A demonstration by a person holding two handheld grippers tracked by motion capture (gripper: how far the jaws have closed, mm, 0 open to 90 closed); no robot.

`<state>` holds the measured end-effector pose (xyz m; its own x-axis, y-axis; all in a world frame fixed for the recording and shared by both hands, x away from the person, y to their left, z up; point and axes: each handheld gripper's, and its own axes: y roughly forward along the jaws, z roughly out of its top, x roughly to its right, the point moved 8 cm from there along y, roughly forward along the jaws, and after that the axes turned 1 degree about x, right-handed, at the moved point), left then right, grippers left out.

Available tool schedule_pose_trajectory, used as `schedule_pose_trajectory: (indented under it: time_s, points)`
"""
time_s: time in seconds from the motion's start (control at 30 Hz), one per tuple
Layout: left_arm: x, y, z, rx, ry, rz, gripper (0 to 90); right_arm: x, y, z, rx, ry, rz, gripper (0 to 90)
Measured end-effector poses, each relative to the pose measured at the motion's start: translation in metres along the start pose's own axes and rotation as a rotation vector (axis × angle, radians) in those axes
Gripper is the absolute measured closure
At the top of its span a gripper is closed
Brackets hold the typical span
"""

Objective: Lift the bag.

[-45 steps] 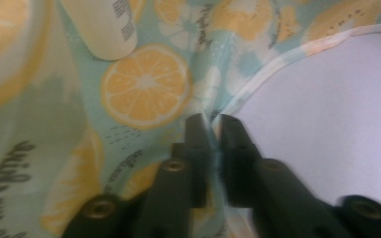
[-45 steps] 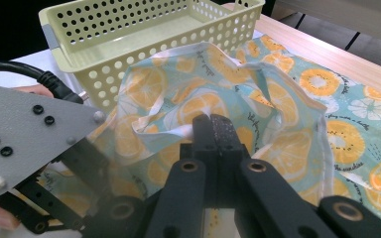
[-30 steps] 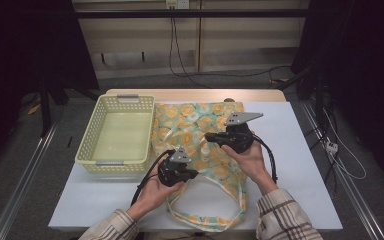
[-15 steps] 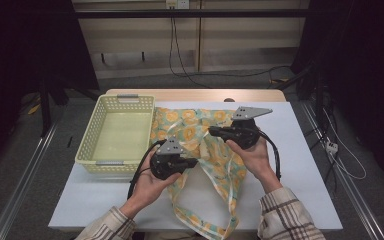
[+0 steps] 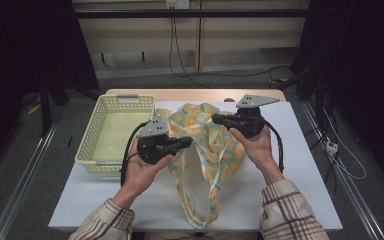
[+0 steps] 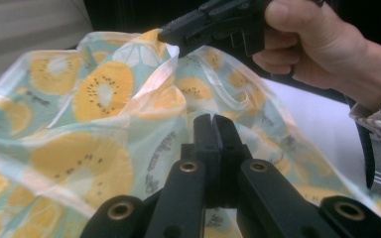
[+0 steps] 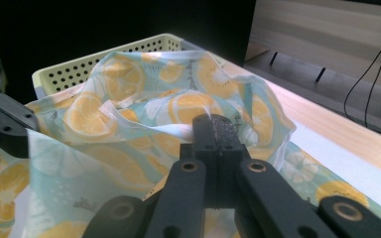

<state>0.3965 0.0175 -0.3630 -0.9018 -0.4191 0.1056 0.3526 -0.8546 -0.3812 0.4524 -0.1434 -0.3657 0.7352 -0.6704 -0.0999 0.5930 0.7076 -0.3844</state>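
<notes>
The thin, mint-green cloth bag printed with orange citrus slices [image 5: 207, 150] hung above the counter's middle, beside the pale yellow perforated plastic basket [image 5: 111, 131]. Left tool [image 5: 186, 142] and right tool [image 5: 216, 119] each clenched its upper edge. Light, limp and probably slippery, it was best gripped by hems or handles.

Basket [image 5: 115, 131] walls off the left, bare table [image 5: 300, 165] free at right

Left tongs [image 5: 186, 143], right tongs [image 5: 216, 119], both pinching fruit-print cloth [image 5: 207, 150], yellow basket [image 5: 111, 131]
</notes>
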Motion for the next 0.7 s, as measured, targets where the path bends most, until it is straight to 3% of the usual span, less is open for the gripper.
schedule_pose_trajectory:
  time_s: [0.27,0.43,0.7]
  points:
    - [-0.003,-0.016,0.027,0.077,0.008,0.016,90.0,0.003,-0.007,0.023,0.031,-0.021,-0.018,90.0]
    - [-0.004,-0.025,0.041,0.096,0.031,0.030,90.0,0.006,-0.010,0.035,0.041,-0.032,-0.031,90.0]
    - [-0.006,-0.042,0.063,0.147,0.048,0.054,90.0,0.015,-0.015,0.050,0.073,-0.018,-0.051,90.0]
